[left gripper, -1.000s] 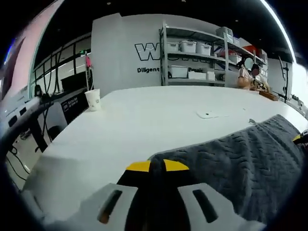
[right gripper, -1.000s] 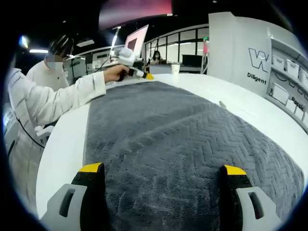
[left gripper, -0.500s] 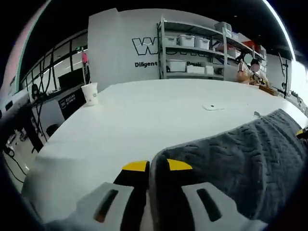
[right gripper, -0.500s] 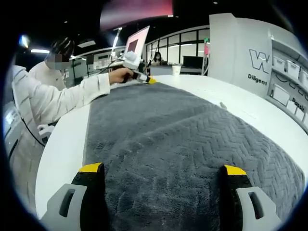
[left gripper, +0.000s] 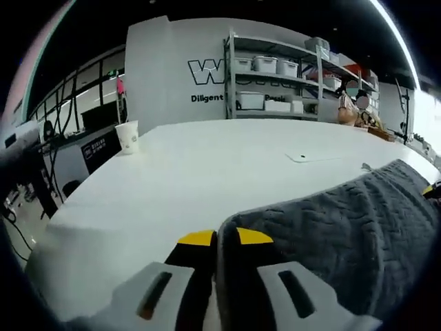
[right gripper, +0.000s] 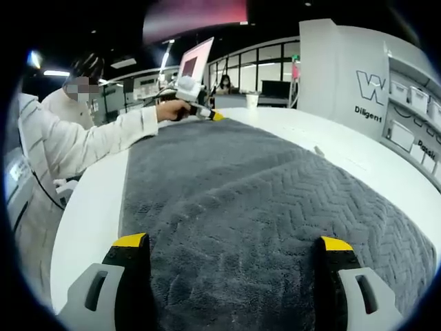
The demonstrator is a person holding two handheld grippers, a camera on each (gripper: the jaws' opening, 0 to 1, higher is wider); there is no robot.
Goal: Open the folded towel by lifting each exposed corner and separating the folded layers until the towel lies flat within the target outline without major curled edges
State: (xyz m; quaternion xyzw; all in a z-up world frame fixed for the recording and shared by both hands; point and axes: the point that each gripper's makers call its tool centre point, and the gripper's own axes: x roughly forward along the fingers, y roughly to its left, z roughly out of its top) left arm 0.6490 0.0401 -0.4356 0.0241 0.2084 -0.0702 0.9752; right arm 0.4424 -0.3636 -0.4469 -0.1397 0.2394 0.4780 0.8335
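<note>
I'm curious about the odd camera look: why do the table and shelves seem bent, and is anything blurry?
Left gripper view: fisheye bends the shelves and table; the towel near the lens is soft. Right gripper view: the towel weave is sharp and evenly lit.

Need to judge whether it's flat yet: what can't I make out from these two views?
- Target outline: not discernible on the white table in either view.
- Near edge of the grey chevron-textured towel: cut off at the bottom of the right gripper view.
- Pinched corner: hidden between the left gripper fingers.
- Far towel edge, right gripper view: too small to check for curl.
</note>
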